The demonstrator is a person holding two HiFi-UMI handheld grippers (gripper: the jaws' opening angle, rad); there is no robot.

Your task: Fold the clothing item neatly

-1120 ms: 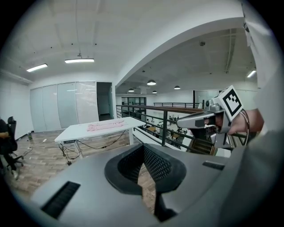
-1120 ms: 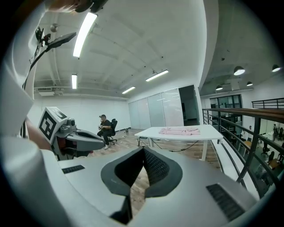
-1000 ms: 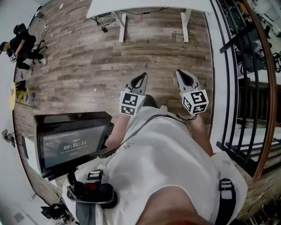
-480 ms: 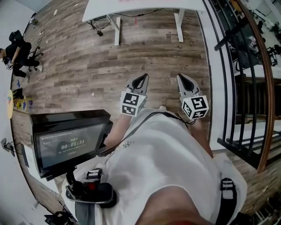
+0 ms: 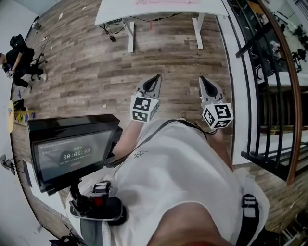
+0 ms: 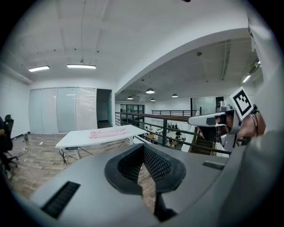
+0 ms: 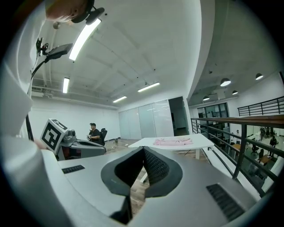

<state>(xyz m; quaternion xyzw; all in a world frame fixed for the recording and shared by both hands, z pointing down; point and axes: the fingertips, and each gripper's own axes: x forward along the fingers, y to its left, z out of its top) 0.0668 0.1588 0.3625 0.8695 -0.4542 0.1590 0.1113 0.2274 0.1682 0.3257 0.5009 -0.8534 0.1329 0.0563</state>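
A pink garment (image 6: 108,132) lies flat on a white table (image 6: 80,141) some way ahead of me across the wood floor. The right gripper view shows the same garment (image 7: 173,141) on the table (image 7: 202,142). In the head view the table (image 5: 115,9) is at the top edge, with only a pink strip of the garment (image 5: 166,1) showing. My left gripper (image 5: 154,81) and right gripper (image 5: 206,82) are held side by side in front of my white shirt, far short of the table. Both point toward it with jaws shut and nothing between them (image 6: 143,148) (image 7: 143,150).
A black monitor (image 5: 72,153) on a stand is at my left. A black railing (image 5: 260,96) with a wooden handrail runs along the right. A person sits on an office chair (image 5: 19,53) at the far left. Cables hang under the table.
Both grippers have lifted a little and edged toward the table. The table sits slightly lower in the head view than before. The monitor's timer has ticked on.
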